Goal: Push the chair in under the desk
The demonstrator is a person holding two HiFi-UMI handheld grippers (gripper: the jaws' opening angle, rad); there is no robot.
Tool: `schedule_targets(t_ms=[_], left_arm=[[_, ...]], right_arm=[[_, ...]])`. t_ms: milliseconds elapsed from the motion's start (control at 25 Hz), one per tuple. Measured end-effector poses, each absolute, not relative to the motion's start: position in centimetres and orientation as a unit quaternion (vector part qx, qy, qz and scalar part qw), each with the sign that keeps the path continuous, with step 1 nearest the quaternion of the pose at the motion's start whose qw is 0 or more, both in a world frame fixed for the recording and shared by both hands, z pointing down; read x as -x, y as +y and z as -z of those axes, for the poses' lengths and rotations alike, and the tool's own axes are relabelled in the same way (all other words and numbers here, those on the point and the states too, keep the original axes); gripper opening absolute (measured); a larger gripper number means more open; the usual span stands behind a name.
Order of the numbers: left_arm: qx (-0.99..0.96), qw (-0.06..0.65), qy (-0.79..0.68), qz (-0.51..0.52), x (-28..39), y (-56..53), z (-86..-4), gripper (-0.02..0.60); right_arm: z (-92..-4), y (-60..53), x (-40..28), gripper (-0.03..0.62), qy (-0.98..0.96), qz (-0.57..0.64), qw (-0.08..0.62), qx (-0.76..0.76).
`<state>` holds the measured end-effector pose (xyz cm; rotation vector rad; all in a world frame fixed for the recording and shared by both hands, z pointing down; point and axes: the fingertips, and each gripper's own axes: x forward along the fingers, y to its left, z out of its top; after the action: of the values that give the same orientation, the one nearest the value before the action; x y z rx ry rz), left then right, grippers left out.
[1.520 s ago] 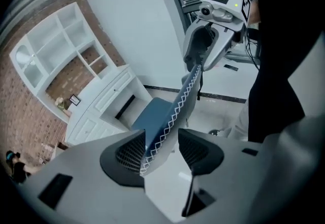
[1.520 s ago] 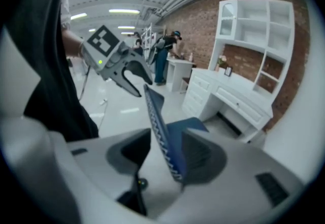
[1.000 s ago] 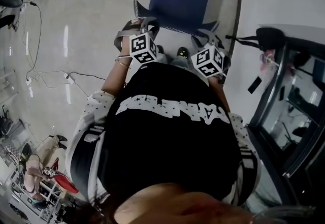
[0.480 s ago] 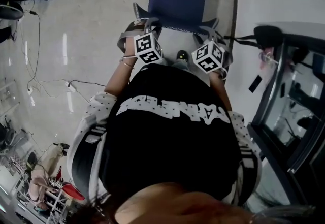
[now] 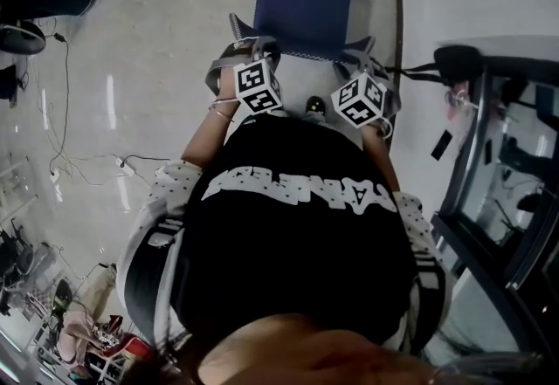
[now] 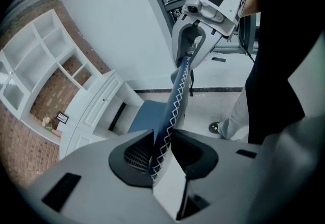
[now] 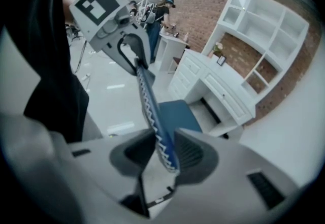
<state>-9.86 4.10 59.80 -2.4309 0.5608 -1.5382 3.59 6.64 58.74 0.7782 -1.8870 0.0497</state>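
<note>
Moving ahead of you, the chair [image 5: 306,3] is nearing the desk [image 7: 218,91] beyond the tongs. Your left tongs [image 6: 161,149], just tightening, and right tongs [image 7: 165,154] are clamping the thin backrest [image 6: 175,101]. It is probably flexing, so keep gripping near both corners.

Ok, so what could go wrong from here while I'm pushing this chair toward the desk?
1. Grip: the left gripper and right gripper pinch only the thin top edge of the backrest. The left's jaws have just been closing on it, and either gripper could slip off under the push.
2. Aim: uneven pushing might swing the blue seat so it hits the front of the desk instead of going under it.
</note>
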Motion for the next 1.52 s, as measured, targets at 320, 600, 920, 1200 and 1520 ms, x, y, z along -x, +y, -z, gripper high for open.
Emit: schedule_targets(t_ms=[320,600,920,1200,1520], left_arm=[[0.839,0.116,0.163,0.507,10.3,3.2,-59.8,0.129],[0.846,0.130,0.144,0.497,8.6,3.7,-59.9,0.121],[0.852,0.128,0.138,0.489,8.1,3.8,-59.9,0.120],[0.847,0.131,0.145,0.495,8.0,2.1,-59.6,0.118],[0.835,0.126,0.157,0.513,9.3,0.7,-58.5,0.118]], right_arm=[[-58.7,5.6,-3.2,0.137,-0.761,-0.027,0.546,-0.349],[-59.2,5.8,-4.7,0.138,-0.741,-0.024,0.565,-0.362],[-59.4,5.8,-5.0,0.140,-0.732,-0.023,0.581,-0.354],[-59.0,3.8,-5.3,0.141,-0.731,-0.011,0.576,-0.366],[-57.9,2.7,-3.9,0.141,-0.757,-0.004,0.550,-0.353]])
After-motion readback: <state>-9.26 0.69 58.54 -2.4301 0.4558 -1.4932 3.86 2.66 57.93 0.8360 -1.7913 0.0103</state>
